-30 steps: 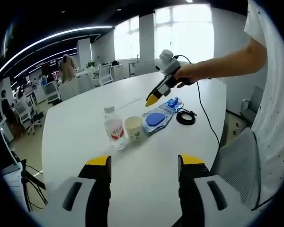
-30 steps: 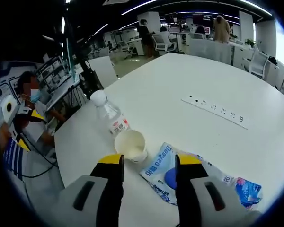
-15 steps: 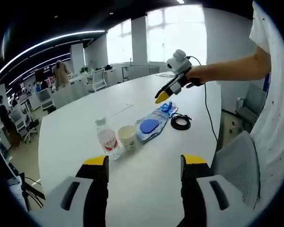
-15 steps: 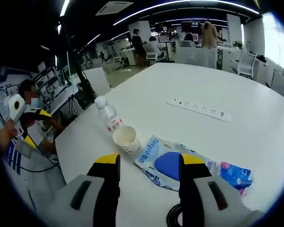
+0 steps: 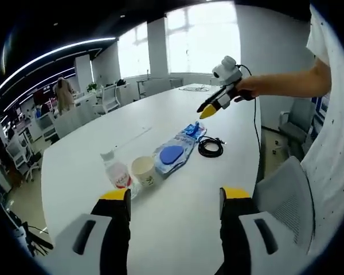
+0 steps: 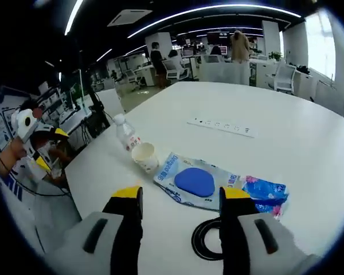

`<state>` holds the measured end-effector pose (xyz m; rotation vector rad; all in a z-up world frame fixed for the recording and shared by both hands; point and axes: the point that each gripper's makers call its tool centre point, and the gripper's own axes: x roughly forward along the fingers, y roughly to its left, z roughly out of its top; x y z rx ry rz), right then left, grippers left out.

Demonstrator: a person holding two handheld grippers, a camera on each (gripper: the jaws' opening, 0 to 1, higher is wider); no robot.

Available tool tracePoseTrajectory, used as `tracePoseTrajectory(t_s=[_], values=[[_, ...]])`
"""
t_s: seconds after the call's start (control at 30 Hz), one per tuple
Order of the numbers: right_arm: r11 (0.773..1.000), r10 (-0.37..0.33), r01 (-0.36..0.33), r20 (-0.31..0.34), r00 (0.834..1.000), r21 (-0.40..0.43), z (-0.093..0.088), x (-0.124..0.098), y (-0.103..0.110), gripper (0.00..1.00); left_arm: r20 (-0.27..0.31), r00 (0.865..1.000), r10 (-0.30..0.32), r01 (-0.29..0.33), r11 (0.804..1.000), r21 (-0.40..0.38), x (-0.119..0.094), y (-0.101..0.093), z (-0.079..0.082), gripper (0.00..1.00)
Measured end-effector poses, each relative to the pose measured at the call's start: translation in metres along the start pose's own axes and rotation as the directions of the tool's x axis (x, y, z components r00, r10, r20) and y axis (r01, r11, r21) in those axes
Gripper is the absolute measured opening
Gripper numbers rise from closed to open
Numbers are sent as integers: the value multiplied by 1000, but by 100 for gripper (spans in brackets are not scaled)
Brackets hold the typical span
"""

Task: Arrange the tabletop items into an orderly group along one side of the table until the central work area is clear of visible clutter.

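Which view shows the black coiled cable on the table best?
The left gripper view: there the whole black coiled cable lies clear beside the blue wipes pack. In the right gripper view, that gripper's own jaws hide part of the coil.

From the right gripper view, my right tool (image 6: 180,197) covers the near arc of the black cable coil (image 6: 209,240) at 6 o'clock. The print on the plastic packet (image 6: 203,183) is too small to read. From the left gripper view, the water bottle (image 5: 116,172) label is blurred, and I cannot tell the paper cup (image 5: 143,171) contents. The counter (image 5: 178,206) edge at 6 o'clock is cut off behind my left tool (image 5: 173,197).
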<state>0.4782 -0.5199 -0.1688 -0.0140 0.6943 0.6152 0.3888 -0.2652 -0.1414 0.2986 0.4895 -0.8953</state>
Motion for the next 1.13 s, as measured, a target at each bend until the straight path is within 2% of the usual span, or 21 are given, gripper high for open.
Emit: tracePoseTrajectory(t_s=[0.57,0.83,1.13], values=[[997,-39,36,46,998,70,-46,-46,-13,60,-30,999,-41,40,999,-7,19,-15,-6,66],[995,-33,28,54,998,95,-65,-56,-11,64,-45,998,-51,50,998,-26,27,-21,-13,69],[993,-17,10,53,998,121,-87,-64,-11,67,-55,997,-53,48,995,-85,36,-22,-23,69]])
